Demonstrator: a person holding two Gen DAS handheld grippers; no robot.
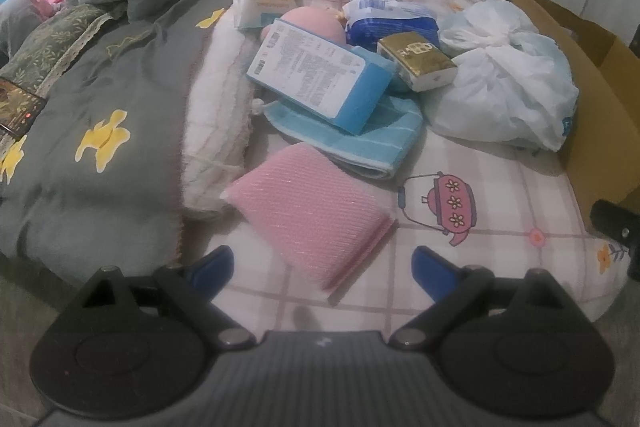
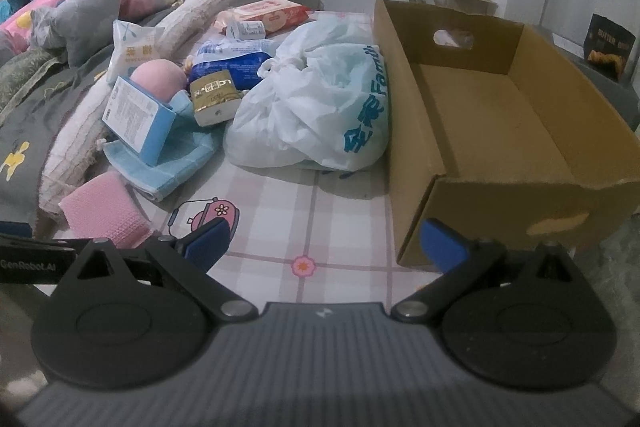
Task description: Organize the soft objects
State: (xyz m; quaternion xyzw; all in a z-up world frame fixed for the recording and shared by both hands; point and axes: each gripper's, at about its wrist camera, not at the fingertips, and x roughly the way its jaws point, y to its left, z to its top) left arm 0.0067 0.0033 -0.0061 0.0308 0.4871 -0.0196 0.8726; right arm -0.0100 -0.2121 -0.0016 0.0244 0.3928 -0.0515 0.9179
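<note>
Both grippers, left gripper (image 1: 323, 269) and right gripper (image 2: 326, 241), gape wide and empty; I'd pinch the pink cloth (image 1: 316, 217) at its folded edge for the cardboard box (image 2: 416, 143).

— What sat nearest the bed's (image 2: 320, 211) front edge?
— The folded cloth (image 2: 102, 213), at the front left; behind it lay the towel (image 2: 168, 163) with the flat box (image 2: 138, 117) on top.
— And the middle?
— The tied plastic bag (image 2: 316, 107), right of the towel, with the tissue pack (image 2: 214, 99) between them.
— The right side?
— The cardboard box (image 2: 512, 147) ran along the right edge, touching the bag.
</note>
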